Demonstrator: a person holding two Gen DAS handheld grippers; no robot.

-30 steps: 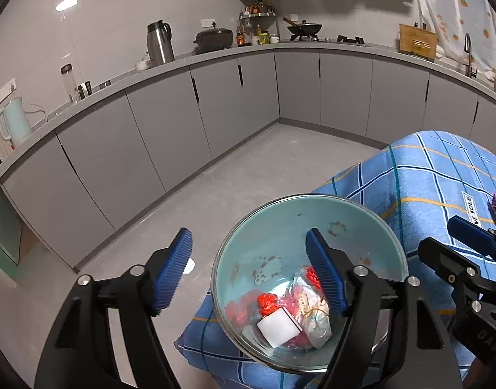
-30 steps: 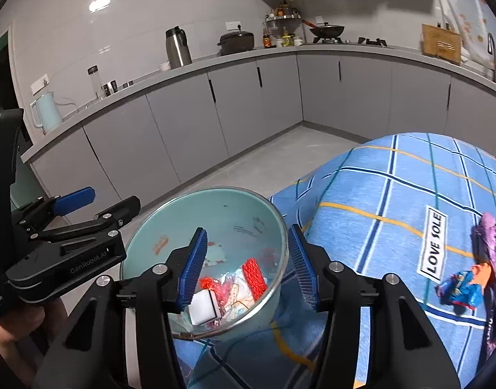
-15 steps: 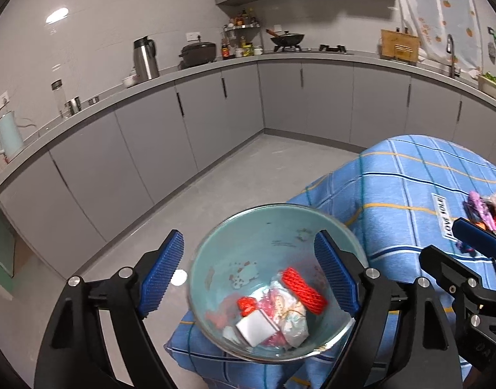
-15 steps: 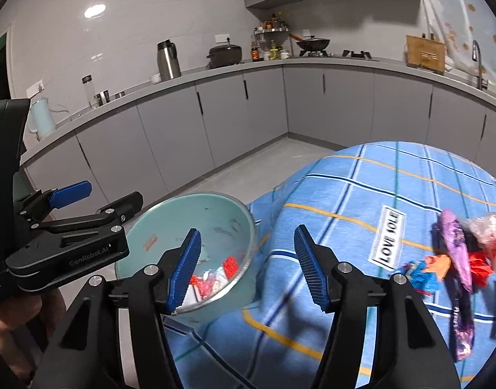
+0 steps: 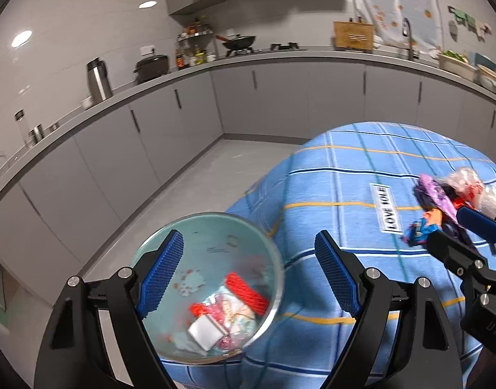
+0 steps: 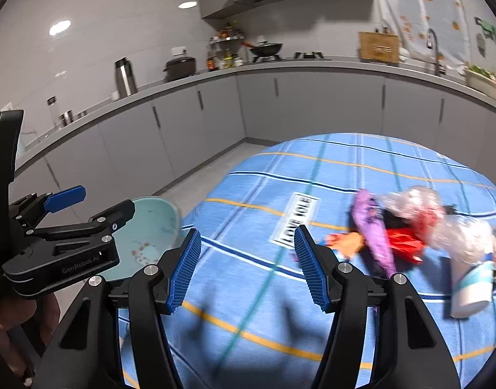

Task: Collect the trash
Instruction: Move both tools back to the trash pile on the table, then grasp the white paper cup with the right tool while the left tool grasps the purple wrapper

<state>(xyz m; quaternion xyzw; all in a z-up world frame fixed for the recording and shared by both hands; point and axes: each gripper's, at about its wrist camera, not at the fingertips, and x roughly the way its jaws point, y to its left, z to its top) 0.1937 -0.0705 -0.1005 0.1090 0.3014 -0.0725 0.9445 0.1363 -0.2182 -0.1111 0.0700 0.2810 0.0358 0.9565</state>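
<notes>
A pale green bowl point(image 5: 215, 227) sits at the left edge of the blue checked tablecloth point(image 5: 345, 194). It holds red wrappers point(image 5: 246, 295) and a white packet point(image 5: 206, 330). My left gripper point(image 5: 248, 275) is open and empty above the bowl's right side. My right gripper point(image 6: 246, 267) is open and empty over the cloth. A pile of trash lies to its right: a purple wrapper point(image 6: 371, 227), a red wrapper point(image 6: 403, 243), crumpled clear plastic point(image 6: 442, 217) and a white cup point(image 6: 471, 285). The bowl also shows in the right wrist view point(image 6: 157, 227).
Grey kitchen cabinets point(image 5: 183, 123) and a counter with a kettle, pot and wok run along the back. Grey floor point(image 5: 199, 188) lies left of the table. A "LOVE SOLE" label point(image 6: 296, 220) is on the cloth.
Both grippers have swung to the right, away from the bowl. The trash pile has come into the right wrist view. Both stay open.
</notes>
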